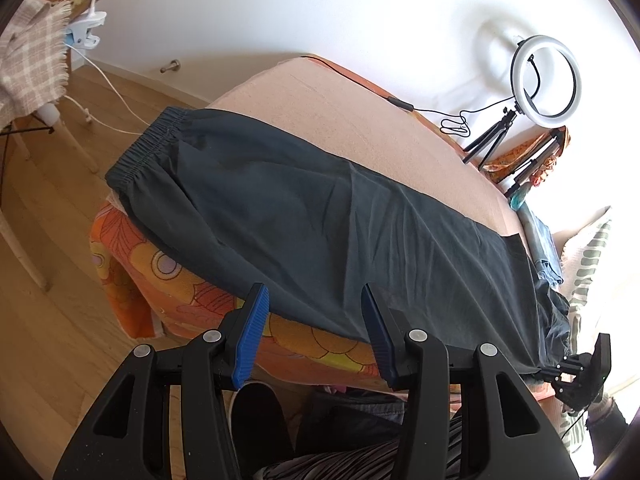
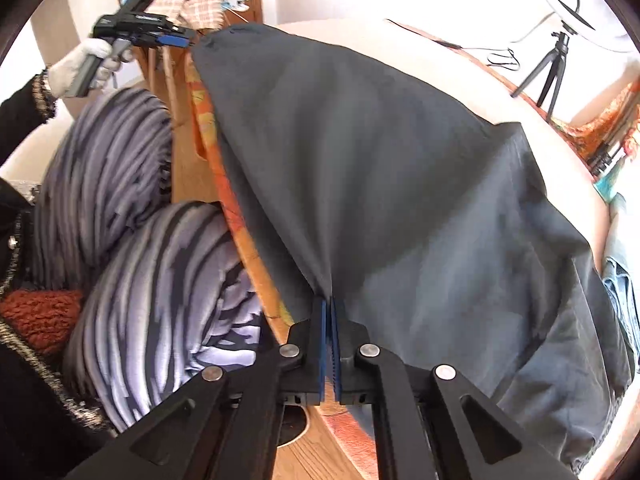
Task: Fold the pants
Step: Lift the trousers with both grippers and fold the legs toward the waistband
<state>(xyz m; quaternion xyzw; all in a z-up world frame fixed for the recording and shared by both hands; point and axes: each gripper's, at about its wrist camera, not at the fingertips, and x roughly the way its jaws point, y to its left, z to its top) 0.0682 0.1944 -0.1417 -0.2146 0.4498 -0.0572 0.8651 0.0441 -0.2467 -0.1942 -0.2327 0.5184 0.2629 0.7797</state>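
Pants (image 2: 400,200) hem beyond frame edge

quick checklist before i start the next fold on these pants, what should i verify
1. Right hand-held gripper shut on the pants at their near edge: ok, the pads are together and the cloth puckers into them.
2. Left hand-held gripper has hold of the pants: not ok, its jaws stand open at the near edge with nothing pinched.
3. Pants lie spread out: ok, they lie mostly flat with a few soft creases.
4. Waistband on the table: not ok, it reaches the table's far left end and part overhangs.
5. Landing area clear: ok, the table behind the pants is bare; the ring light stands off to the far right.
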